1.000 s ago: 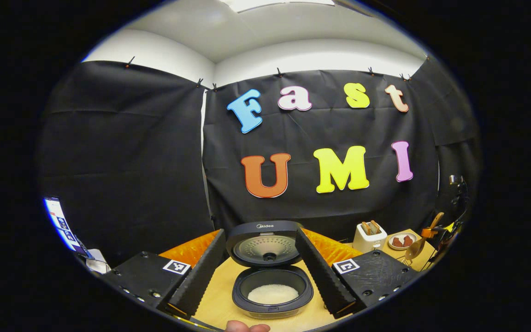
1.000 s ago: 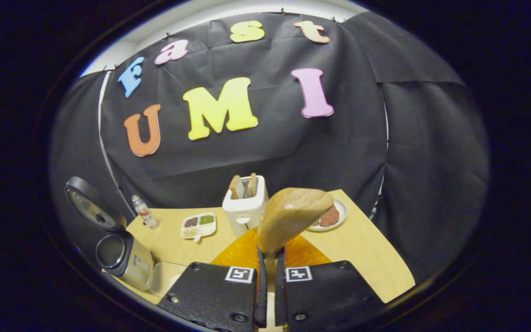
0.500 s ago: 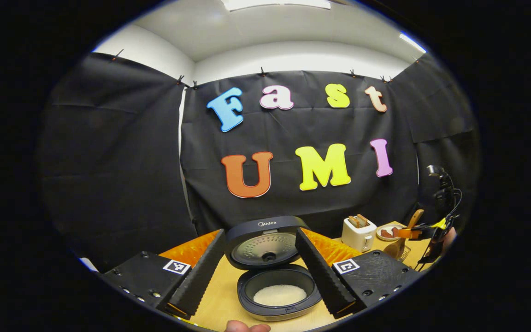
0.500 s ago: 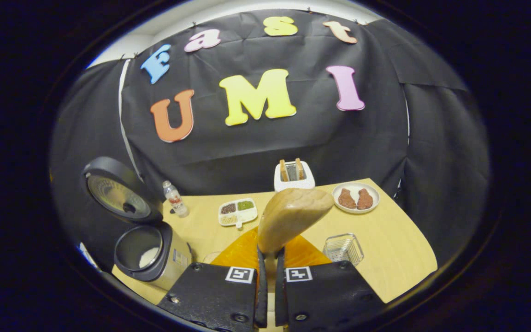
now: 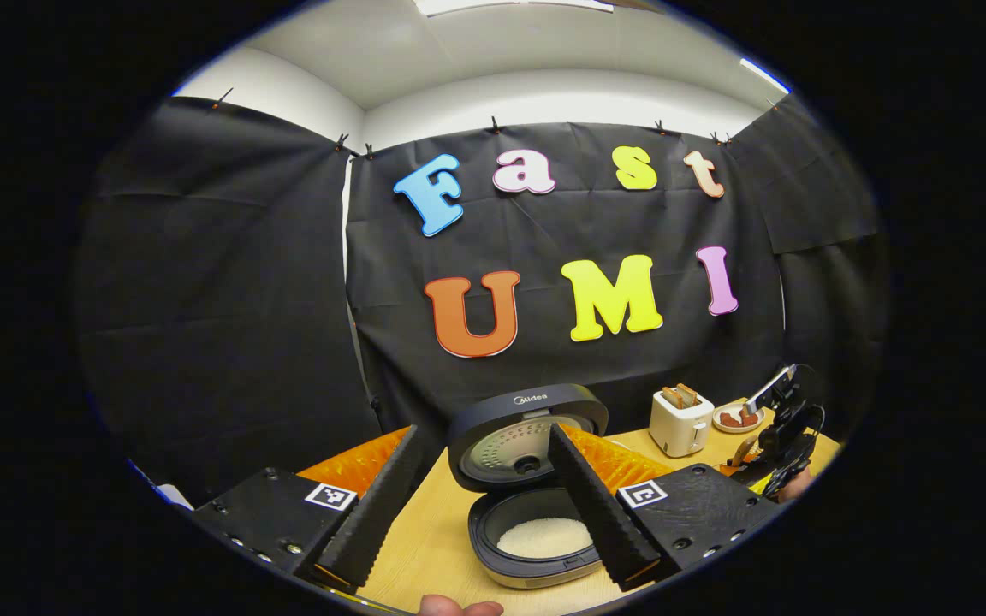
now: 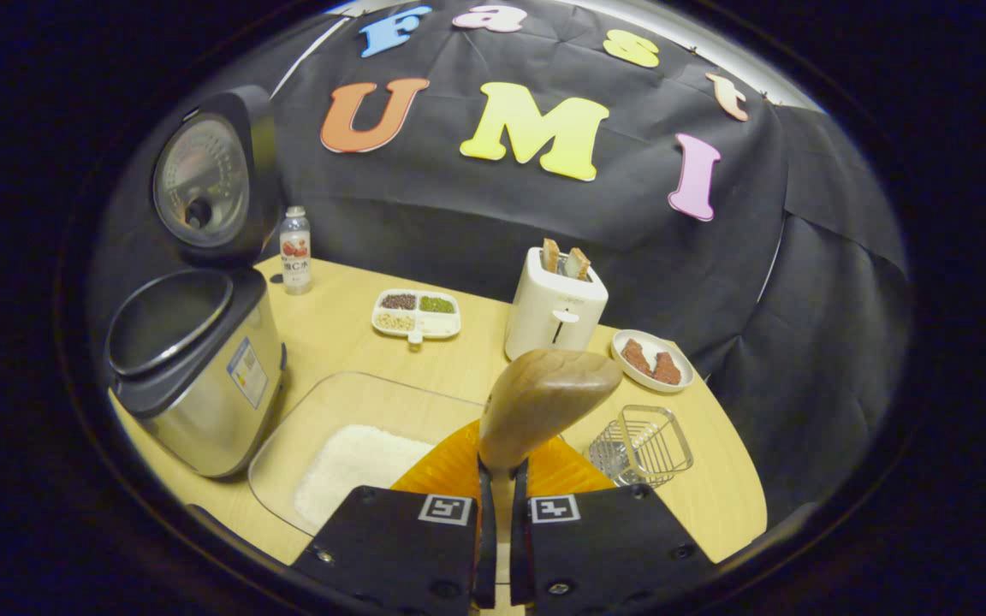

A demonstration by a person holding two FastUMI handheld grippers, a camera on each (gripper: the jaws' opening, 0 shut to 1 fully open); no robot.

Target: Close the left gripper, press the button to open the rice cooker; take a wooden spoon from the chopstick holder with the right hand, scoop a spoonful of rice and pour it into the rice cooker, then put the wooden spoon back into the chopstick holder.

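In the left gripper view my left gripper stands open, its fingers on either side of the rice cooker. The cooker's lid is up and white rice lies in the pot. My right gripper is shut on the handle of the wooden spoon, whose bowl sticks up ahead of the fingers. Below and left of the spoon lies a clear glass tray holding rice. The wire chopstick holder stands just right of the spoon. The open rice cooker is at the left.
A white toaster with bread, a plate of meat, a divided dish of beans and a small bottle stand toward the back of the wooden table. A person's fingertip shows at the bottom edge.
My right gripper has tipped down and come nearer the table with the spoon, bringing the rice tray into sight. The left gripper shifted slightly; the cooker now sits more to its right.
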